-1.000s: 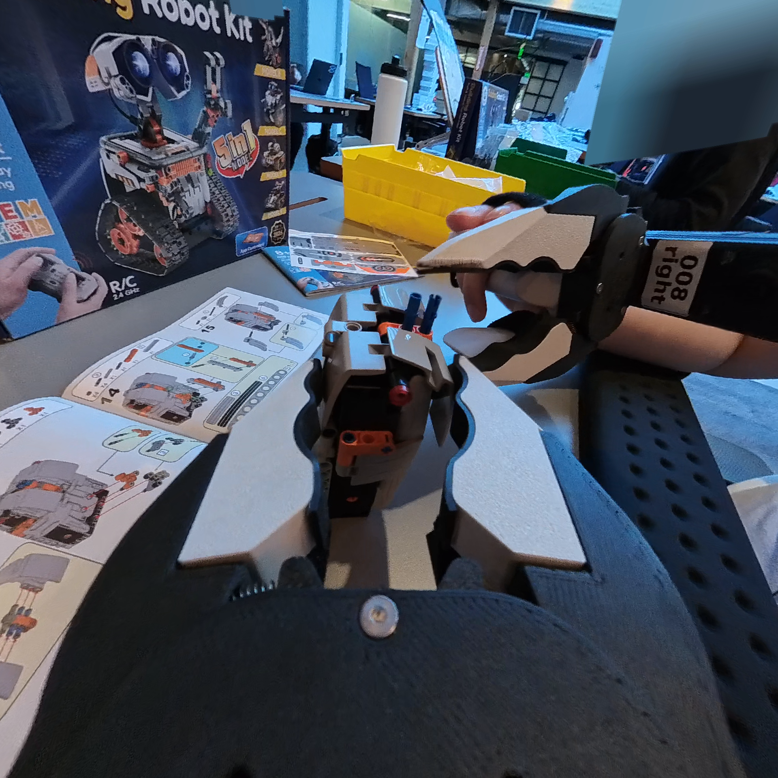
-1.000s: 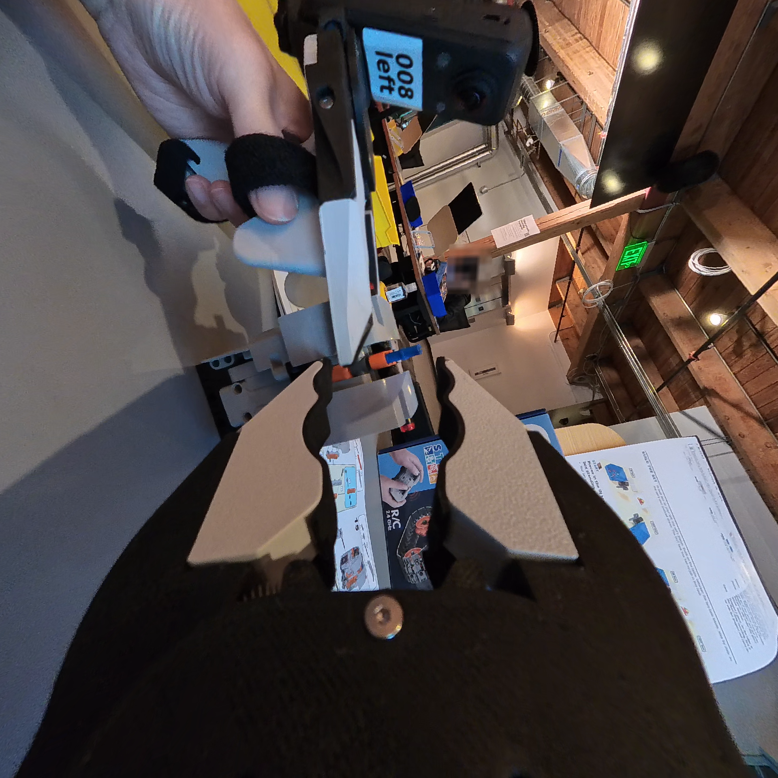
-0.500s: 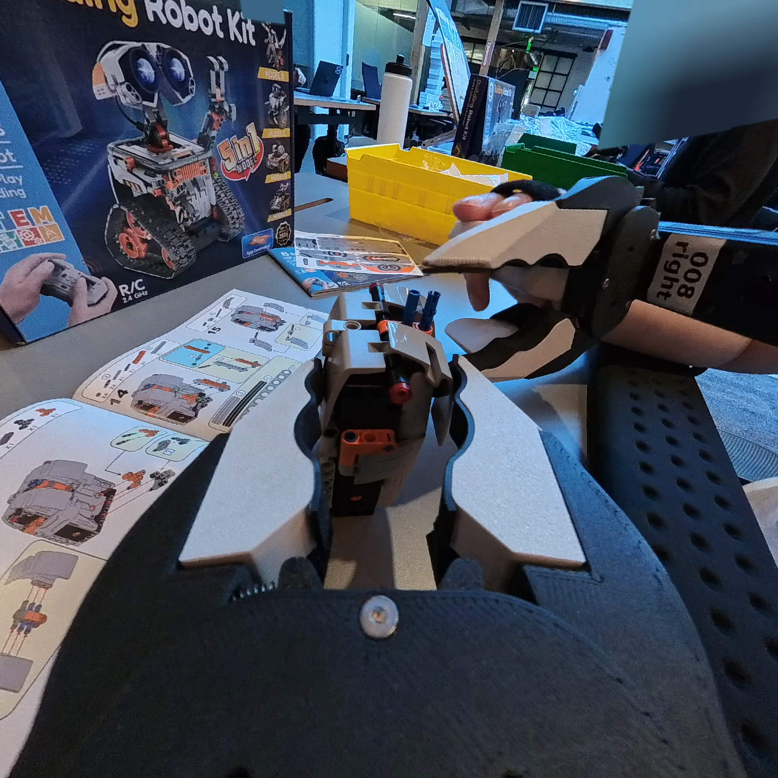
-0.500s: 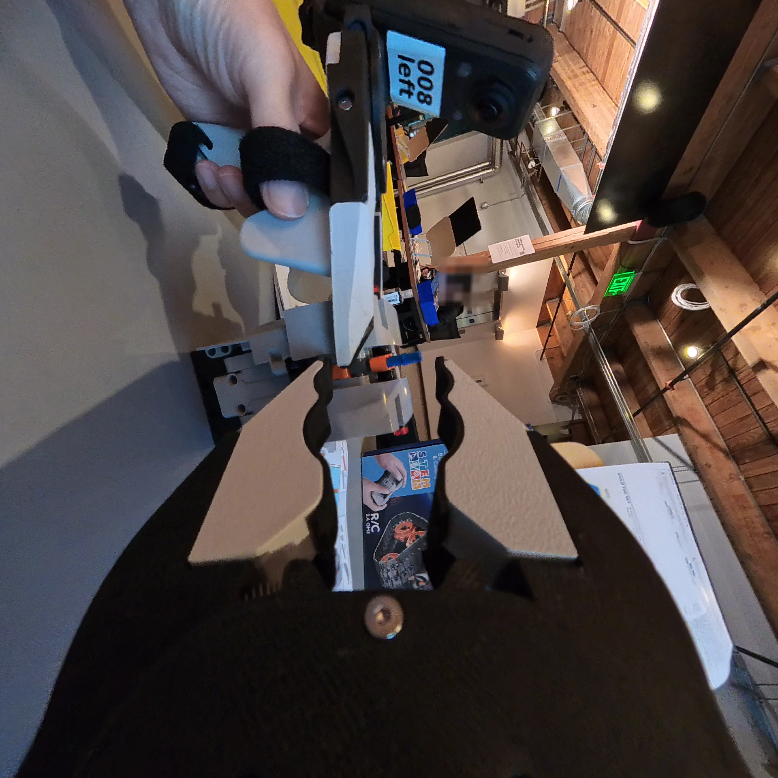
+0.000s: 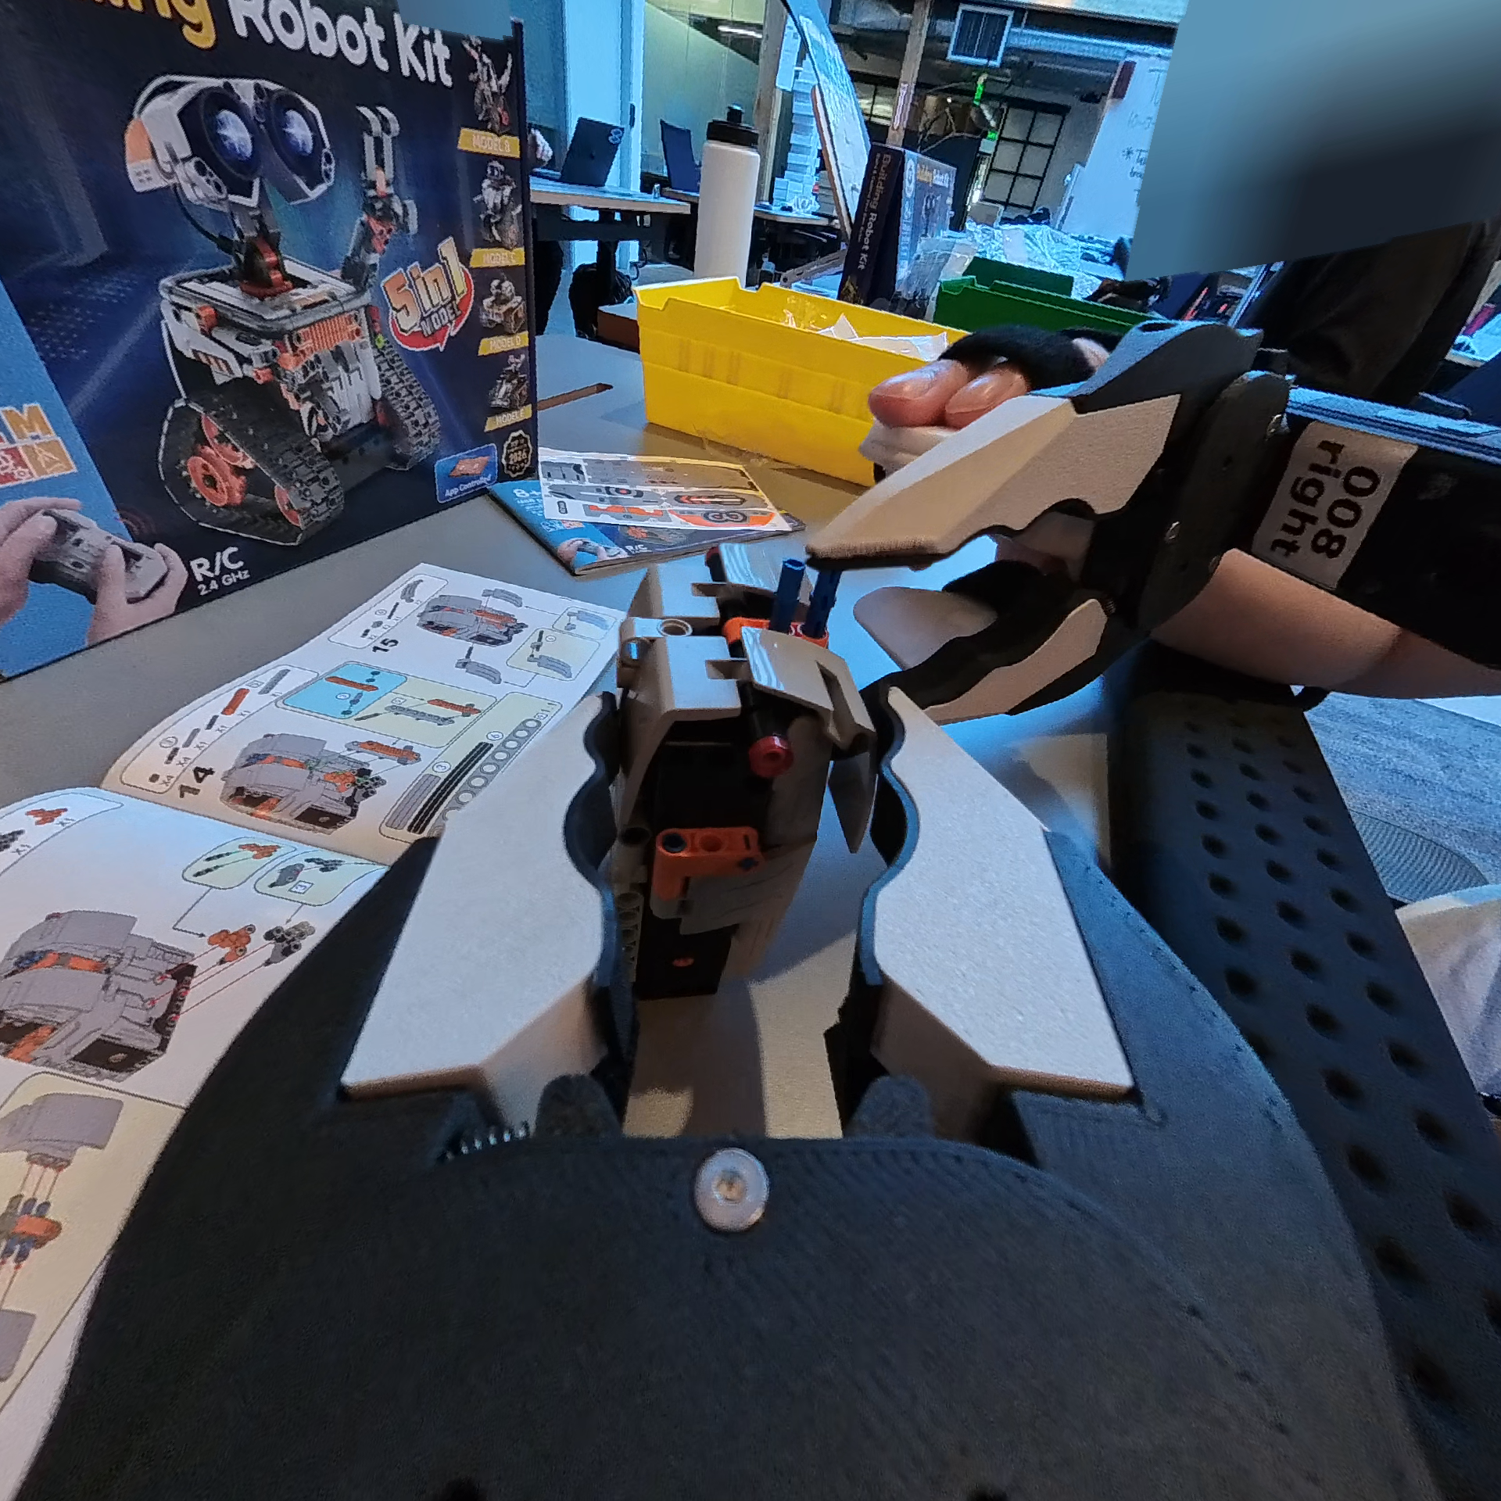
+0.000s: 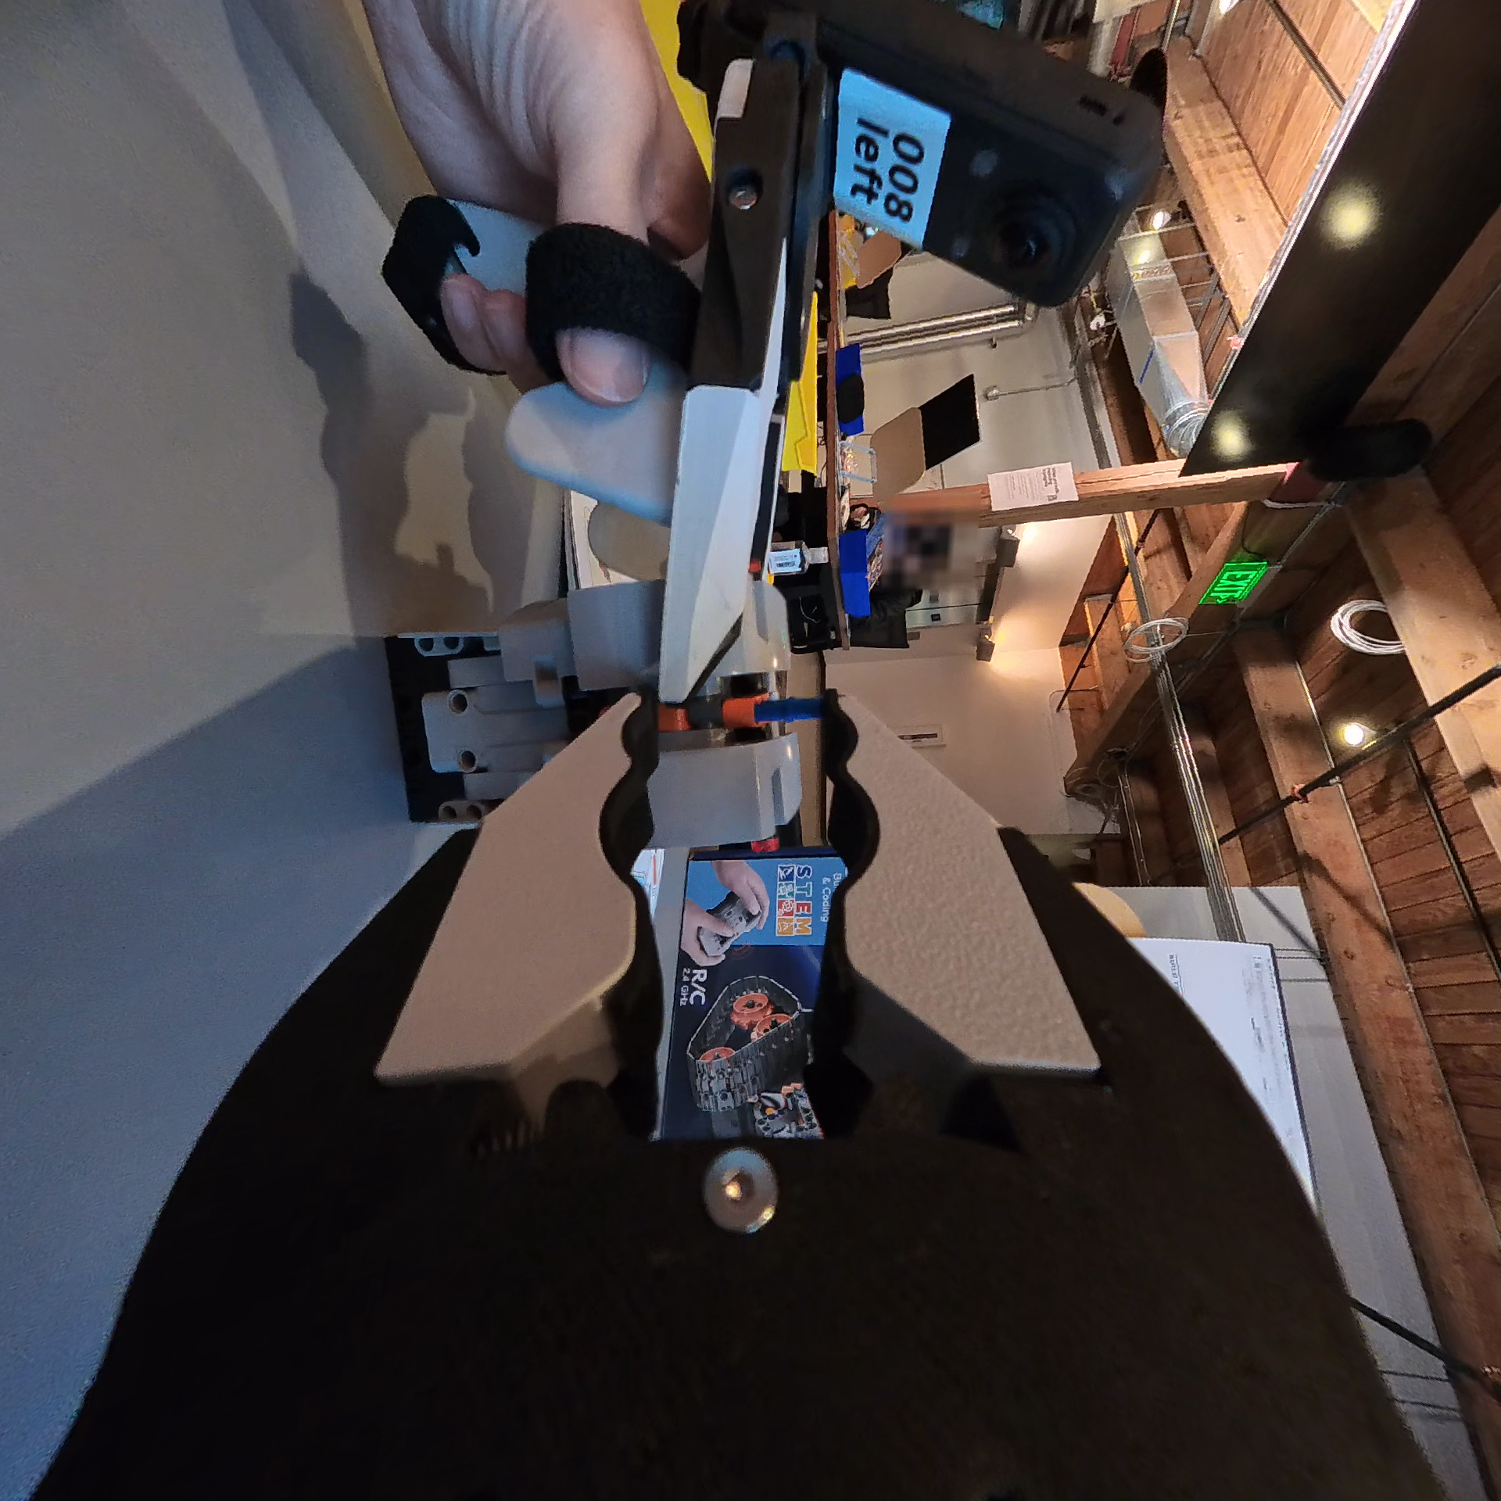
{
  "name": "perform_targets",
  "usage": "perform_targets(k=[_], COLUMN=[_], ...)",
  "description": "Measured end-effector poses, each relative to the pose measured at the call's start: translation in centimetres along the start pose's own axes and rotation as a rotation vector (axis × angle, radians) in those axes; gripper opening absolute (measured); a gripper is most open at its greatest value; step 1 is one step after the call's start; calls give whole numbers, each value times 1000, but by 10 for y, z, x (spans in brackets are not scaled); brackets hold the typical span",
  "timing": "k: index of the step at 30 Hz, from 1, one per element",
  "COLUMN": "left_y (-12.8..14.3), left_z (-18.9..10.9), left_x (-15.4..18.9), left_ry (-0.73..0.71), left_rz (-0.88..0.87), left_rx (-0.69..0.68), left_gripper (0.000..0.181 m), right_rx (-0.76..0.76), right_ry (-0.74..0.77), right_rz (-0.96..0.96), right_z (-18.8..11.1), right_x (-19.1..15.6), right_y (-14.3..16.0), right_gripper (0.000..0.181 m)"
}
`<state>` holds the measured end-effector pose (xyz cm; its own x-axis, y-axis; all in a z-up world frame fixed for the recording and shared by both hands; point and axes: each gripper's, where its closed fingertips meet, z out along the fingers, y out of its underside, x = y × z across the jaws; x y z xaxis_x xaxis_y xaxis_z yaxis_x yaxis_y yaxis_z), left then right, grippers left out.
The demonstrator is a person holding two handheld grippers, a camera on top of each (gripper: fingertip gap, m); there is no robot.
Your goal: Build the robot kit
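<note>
My left gripper (image 5: 743, 707) is shut on a grey, black and orange brick-built assembly (image 5: 698, 772) and holds it upright on the grey table (image 5: 81, 698). Two blue pins (image 5: 800, 593) stick up from the assembly's top. My right gripper (image 5: 841, 581) comes in from the right, open, with its upper finger touching the pin tips and its lower finger beside the assembly. In the right wrist view the right gripper (image 6: 735, 702) stands open around a blue pin (image 6: 784, 711) and orange parts, with the assembly (image 6: 487, 715) and the left gripper's finger (image 6: 715, 568) just ahead.
An open instruction booklet (image 5: 244, 772) lies left of the assembly. A large blue kit box (image 5: 244, 284) stands behind it. A leaflet (image 5: 650, 503), a yellow bin (image 5: 755, 382) and a green bin (image 5: 1023, 300) are farther back. A black perforated surface (image 5: 1259, 853) is at the right. The tips of both grippers are at nearly the same place.
The right gripper has moved in toward the assembly, and its upper finger now sits on the blue pins. The left gripper still holds the assembly in the same place.
</note>
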<state>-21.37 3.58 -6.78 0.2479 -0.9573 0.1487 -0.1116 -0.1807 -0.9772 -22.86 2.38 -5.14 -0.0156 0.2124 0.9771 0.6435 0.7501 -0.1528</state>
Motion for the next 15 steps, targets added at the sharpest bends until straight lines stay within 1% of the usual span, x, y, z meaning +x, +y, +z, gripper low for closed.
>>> perform_targets(k=[4,11,13,15], left_y=[0,-2,-5,-5], left_z=[1,0,0,0], left_x=[2,3,5,5], left_ry=[11,24,33,27], left_rz=[2,-23,-34,-19], left_rx=[4,18,33,35], left_gripper=[65,66,65,65], right_rx=[-1,2,6,2], right_ry=[-2,-2,5,7], right_rz=[0,5,-1,-7], right_z=[0,-2,-3,-2], right_x=[0,2,4,3], right_y=[0,-1,-2,-2], right_gripper=[37,33,29,29])
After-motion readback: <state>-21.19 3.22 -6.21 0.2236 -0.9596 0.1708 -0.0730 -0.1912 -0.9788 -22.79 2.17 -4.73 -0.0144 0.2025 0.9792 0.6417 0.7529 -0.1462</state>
